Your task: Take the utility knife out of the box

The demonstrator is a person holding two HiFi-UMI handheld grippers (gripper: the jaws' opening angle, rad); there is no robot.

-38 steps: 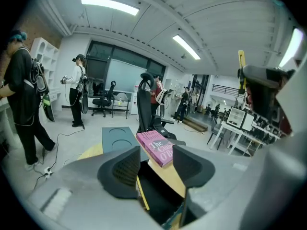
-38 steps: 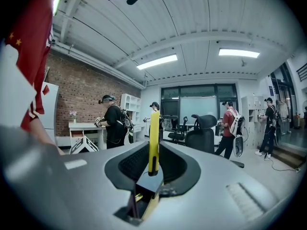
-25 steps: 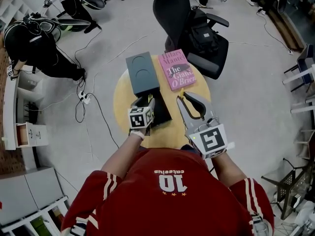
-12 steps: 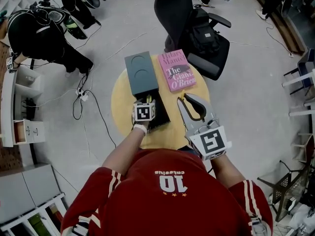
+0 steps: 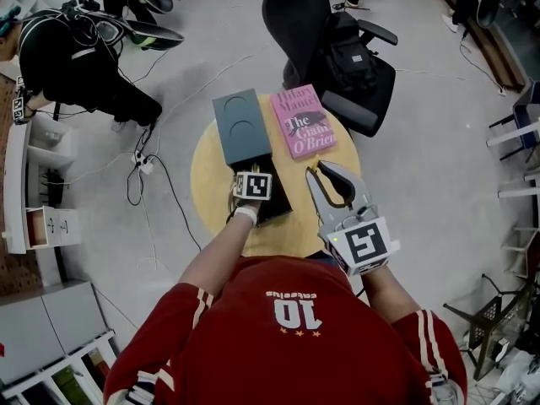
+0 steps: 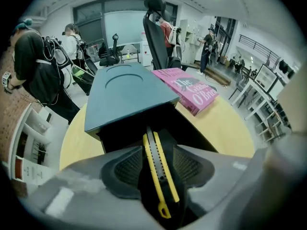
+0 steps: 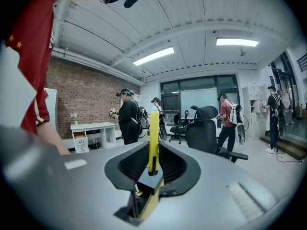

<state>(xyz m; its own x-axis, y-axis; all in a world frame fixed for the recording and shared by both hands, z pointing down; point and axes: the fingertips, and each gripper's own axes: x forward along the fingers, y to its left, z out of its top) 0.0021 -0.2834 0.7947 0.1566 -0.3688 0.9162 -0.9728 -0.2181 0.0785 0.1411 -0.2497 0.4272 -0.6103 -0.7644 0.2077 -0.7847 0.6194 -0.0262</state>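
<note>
A dark teal box point(image 5: 240, 125) lies on the round yellow table point(image 5: 211, 175) with its black drawer point(image 5: 278, 199) pulled out toward me. My left gripper point(image 5: 256, 201) points steeply down into that drawer. In the left gripper view its jaws point(image 6: 156, 147) are closed round a yellow-and-black utility knife point(image 6: 156, 169), which lies lengthwise between the pads over the drawer point(image 6: 120, 133). My right gripper point(image 5: 317, 169) hovers to the right of the drawer, shut on a thin yellow object point(image 7: 153, 128) that stands upright between its tips point(image 7: 153, 146).
A pink book point(image 5: 302, 121) lies on the table beside the box. A black office chair point(image 5: 354, 66) stands just behind the table. A person in black point(image 5: 67, 57) is at the far left, near white shelving point(image 5: 34, 184) and floor cables.
My left gripper has tipped from lying flat to pointing steeply down and shifted slightly right over the drawer. The right gripper has barely moved.
</note>
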